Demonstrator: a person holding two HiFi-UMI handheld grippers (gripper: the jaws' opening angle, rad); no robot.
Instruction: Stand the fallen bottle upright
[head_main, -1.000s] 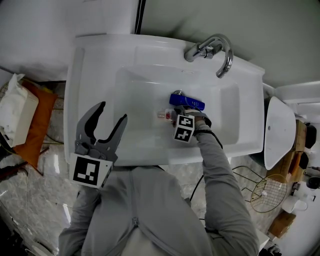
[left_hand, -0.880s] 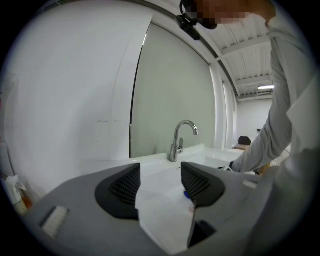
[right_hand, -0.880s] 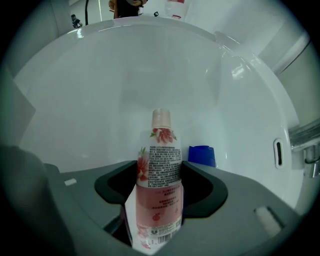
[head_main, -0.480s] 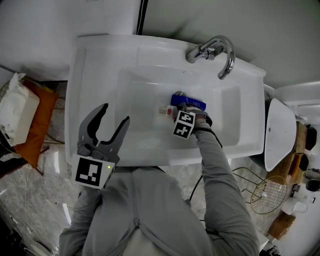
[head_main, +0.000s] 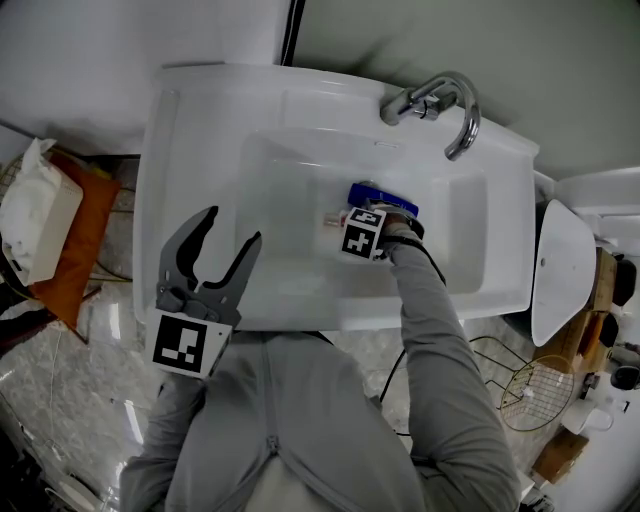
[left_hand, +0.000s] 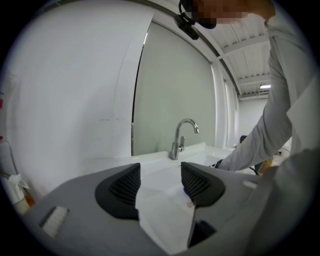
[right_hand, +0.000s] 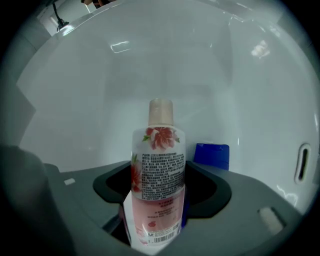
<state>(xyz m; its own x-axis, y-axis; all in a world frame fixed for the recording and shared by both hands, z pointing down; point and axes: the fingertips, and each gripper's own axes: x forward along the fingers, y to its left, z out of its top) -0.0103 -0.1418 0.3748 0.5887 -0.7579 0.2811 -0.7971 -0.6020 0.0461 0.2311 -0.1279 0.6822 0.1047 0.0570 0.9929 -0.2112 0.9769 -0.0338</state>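
A small clear bottle (right_hand: 157, 170) with pink liquid, a flower label and a beige cap sits between the jaws of my right gripper (right_hand: 159, 191), which is shut on its body. In the head view my right gripper (head_main: 345, 225) is down in the white sink basin (head_main: 290, 190), and the bottle's cap end (head_main: 328, 217) pokes out to the left, lying low rather than upright. My left gripper (head_main: 222, 243) hangs open and holds nothing over the sink's front left rim. It is well away from the bottle.
A blue object (head_main: 381, 197) lies in the basin just behind the right gripper, also seen as the blue object (right_hand: 211, 155). A chrome faucet (head_main: 446, 106) stands at the back right of the sink. A white seat (head_main: 560, 268) is at the right, a tissue pack (head_main: 35, 222) at the left.
My right gripper has twisted a little with the bottle in it, so its marker cube shows a different face. The left gripper has stayed put.
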